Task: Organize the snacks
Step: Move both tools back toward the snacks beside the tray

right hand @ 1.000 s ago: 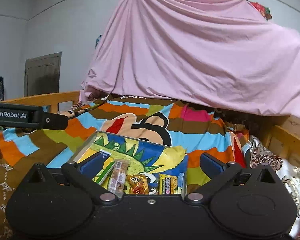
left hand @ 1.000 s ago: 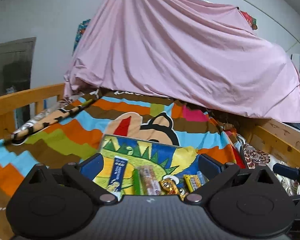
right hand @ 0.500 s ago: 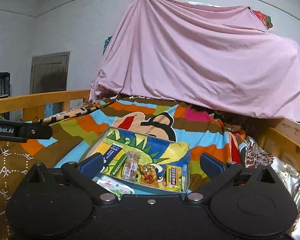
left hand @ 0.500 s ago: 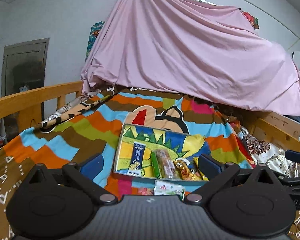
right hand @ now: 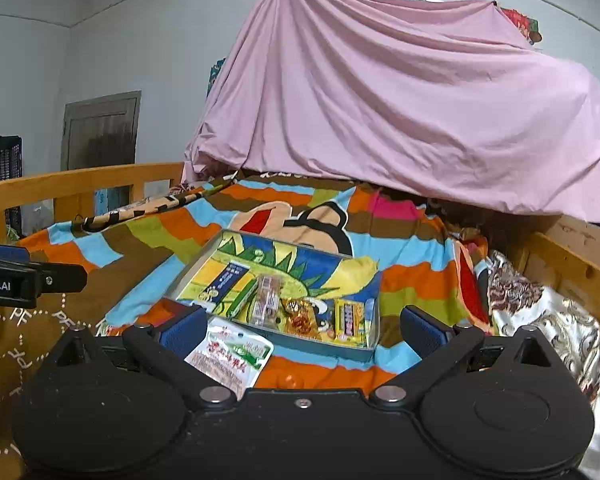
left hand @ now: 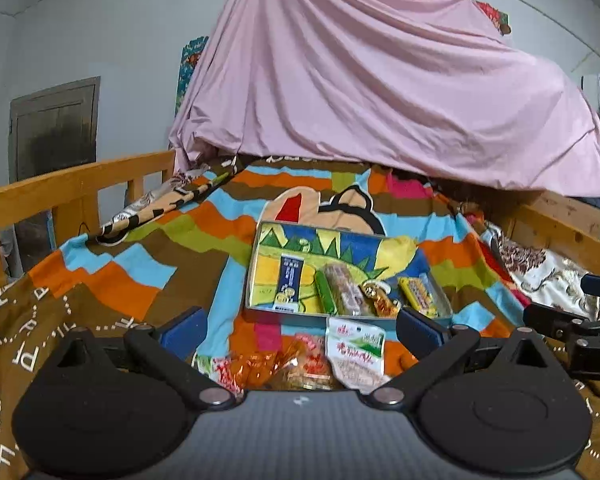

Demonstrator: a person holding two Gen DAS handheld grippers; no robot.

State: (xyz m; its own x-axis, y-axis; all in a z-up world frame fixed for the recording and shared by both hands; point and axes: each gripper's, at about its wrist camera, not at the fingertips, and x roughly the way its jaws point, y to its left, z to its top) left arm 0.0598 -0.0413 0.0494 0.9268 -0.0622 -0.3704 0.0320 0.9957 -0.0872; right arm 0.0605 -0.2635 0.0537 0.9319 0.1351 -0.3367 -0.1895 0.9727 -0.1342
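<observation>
A shallow cartoon-printed tray (left hand: 260,240) (right hand: 370,344) lies on the striped blanket and holds several snacks in a row: a blue stick pack (left hand: 289,283), a green bar (left hand: 325,298), a clear-wrapped bar (left hand: 345,290), a gold candy (left hand: 380,300) and a yellow pack (left hand: 418,296). In front of the tray lie a white-and-green packet (left hand: 358,354) (right hand: 230,356) and orange-red wrapped snacks (left hand: 276,368). My left gripper (left hand: 300,326) is open above these loose snacks, holding nothing. My right gripper (right hand: 302,326) is open too, near the tray's front edge.
A pink sheet (left hand: 380,92) is draped over something at the back of the bed. Wooden bed rails (left hand: 72,192) (right hand: 572,264) run along both sides. A patterned quilt (right hand: 540,312) lies on the right. A door (left hand: 54,128) stands at the left wall.
Both grippers have pulled back and risen from the tray. The loose packets in front of the tray have come into view. Both stay open.
</observation>
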